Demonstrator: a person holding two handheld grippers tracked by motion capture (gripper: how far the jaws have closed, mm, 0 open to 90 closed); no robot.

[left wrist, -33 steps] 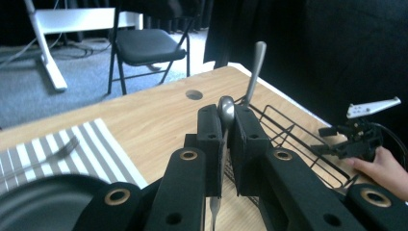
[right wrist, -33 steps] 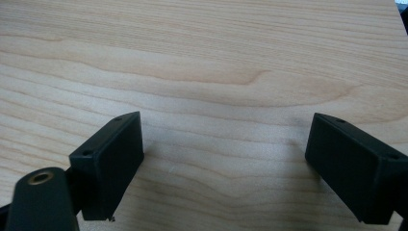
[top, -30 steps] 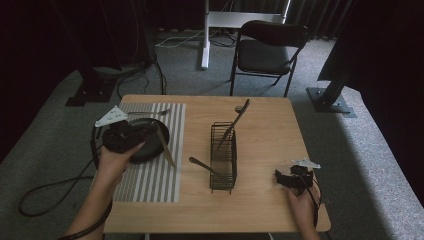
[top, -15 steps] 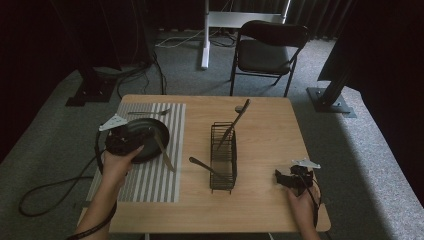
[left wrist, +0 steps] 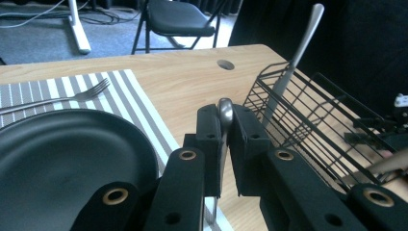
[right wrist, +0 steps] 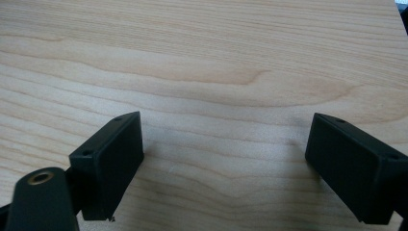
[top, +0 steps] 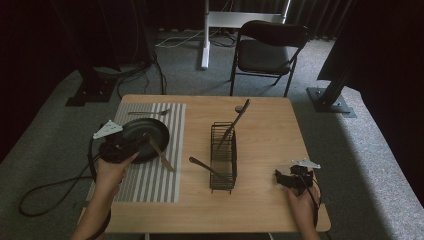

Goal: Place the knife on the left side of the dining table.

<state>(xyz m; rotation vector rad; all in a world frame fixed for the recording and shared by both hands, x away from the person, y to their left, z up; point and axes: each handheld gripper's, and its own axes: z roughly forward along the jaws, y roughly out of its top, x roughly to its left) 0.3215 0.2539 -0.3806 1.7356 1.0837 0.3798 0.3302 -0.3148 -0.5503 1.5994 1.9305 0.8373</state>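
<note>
We start at the left gripper (left wrist: 224,139), where the two black jaws are clamped onto the handle of a piece of metal cutlery (left wrist: 224,111), its rounded end poking up between them; the working end is hidden, so we cannot tell which utensil it is. From above, that gripper (top: 131,146) sits over the near edge of the black plate (top: 150,131), and the clamped cutlery (top: 161,155) slants off the plate's rim across the striped placemat (top: 150,185). A fork (left wrist: 57,98) lies on the mat at the far side of the plate, tines pointing toward the middle of the table.

Over to the right gripper (right wrist: 223,166): jaws spread wide with nothing between them, bare wooden table (right wrist: 207,57) beneath. From above it (top: 290,179) rests near the table's front right corner, well apart from the black wire basket (top: 223,155) at the centre.

In that basket we have one long utensil (top: 235,122) leaning up and out toward the far side, and another utensil (top: 202,166) poking out of its left side, low over the wood
</note>
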